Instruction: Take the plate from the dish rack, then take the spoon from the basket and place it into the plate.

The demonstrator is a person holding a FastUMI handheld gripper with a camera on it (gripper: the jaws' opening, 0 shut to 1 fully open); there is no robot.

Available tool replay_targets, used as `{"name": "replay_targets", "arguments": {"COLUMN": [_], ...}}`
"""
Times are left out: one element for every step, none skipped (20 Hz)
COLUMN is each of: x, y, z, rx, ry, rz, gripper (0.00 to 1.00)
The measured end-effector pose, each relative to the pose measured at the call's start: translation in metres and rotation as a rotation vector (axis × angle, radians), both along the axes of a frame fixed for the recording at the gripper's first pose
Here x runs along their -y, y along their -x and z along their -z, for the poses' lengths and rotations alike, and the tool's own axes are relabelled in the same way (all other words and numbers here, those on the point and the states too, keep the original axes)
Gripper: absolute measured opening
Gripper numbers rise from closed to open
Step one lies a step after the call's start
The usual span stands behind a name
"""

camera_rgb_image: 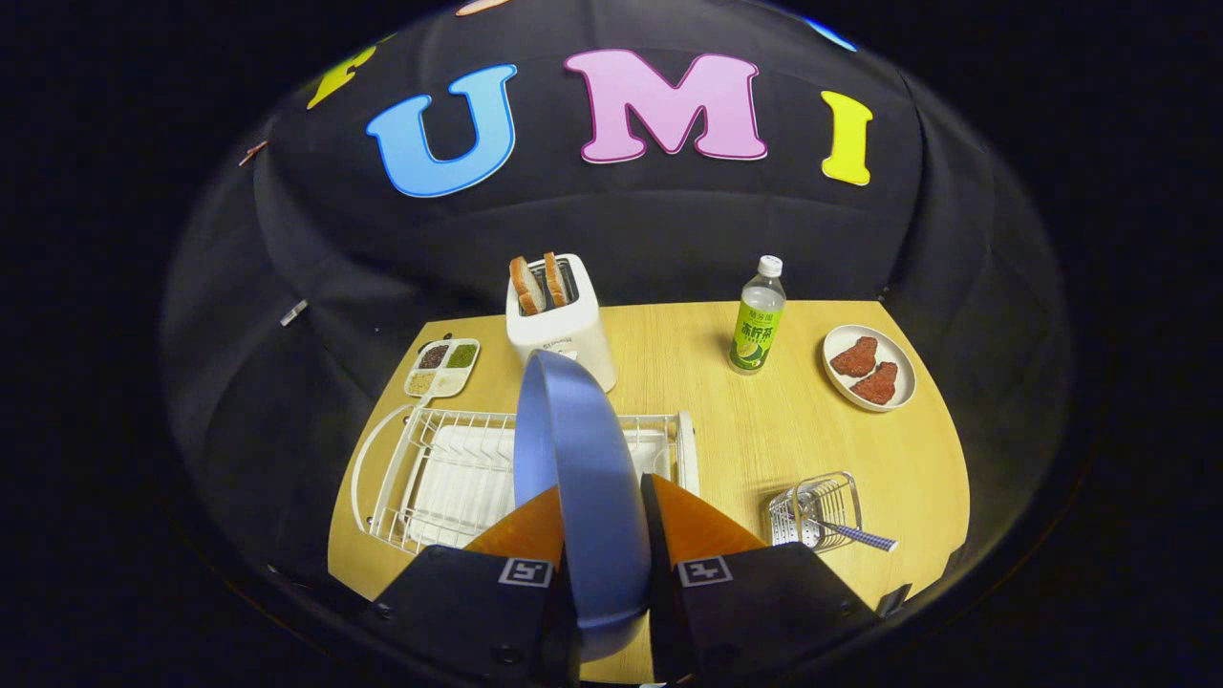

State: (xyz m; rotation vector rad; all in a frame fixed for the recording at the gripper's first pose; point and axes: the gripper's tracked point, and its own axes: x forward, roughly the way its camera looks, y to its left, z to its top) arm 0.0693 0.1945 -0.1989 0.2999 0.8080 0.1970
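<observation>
a smooth, round blue plate (581,459) is held on edge between the two fingers of the gripper (602,506), both of which are pressed against its faces, so the plate is pinched. it is seen nearly edge-on, as a tall, narrow ellipse with a matte sheen; its long axis runs upward and away from the fingers, leaning slightly toward the left, with the top rim raised in front of the toaster (559,320). behind it a white wire dish rack (430,468) with a ribbed white drip tray is set on the pale wood-grain table (764,430). to the right of the fingers a small wire basket (817,511) is stood, and a spoon (855,533) with what seems a checked handle is laid in it, its handle poking out to the right; the bowl end is hard to make out. two bread slices are stood in the boxy white toaster. a four-part condiment tray (441,368), a clear bottle (758,320) and a round white dish (869,368) are spread farther back.
</observation>
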Motion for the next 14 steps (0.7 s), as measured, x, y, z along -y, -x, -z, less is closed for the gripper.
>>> {"name": "replay_targets", "arguments": {"x": [0.005,0.008,0.011,0.015,0.018,0.021,0.023,0.024,0.025,0.024,0.024,0.024,0.024,0.023], "y": [0.008,0.017,0.026,0.036,0.048,0.055,0.065,0.076,0.088,0.100,0.112,0.123,0.135,0.150], "z": [-0.001,-0.001,0.000,0.001,0.004,0.006,0.010,0.015,0.021,0.028,0.034,0.039,0.045,0.053], "rx": [0.002,0.000,-0.006,-0.015,-0.026,-0.031,-0.037,-0.046,-0.061,-0.079,-0.098,-0.113,-0.129,-0.147], "ry": [-0.009,-0.021,-0.036,-0.053,-0.071,-0.080,-0.091,-0.102,-0.118,-0.139,-0.168,-0.194,-0.220,-0.241], "rz": [-0.006,-0.011,-0.018,-0.021,-0.028,-0.038,-0.052,-0.070,-0.086,-0.099,-0.111,-0.117,-0.122,-0.131], "gripper": [0.32,0.32,0.33,0.33,0.32,0.32,0.32,0.32,0.32,0.32,0.32,0.32,0.32,0.32]}}
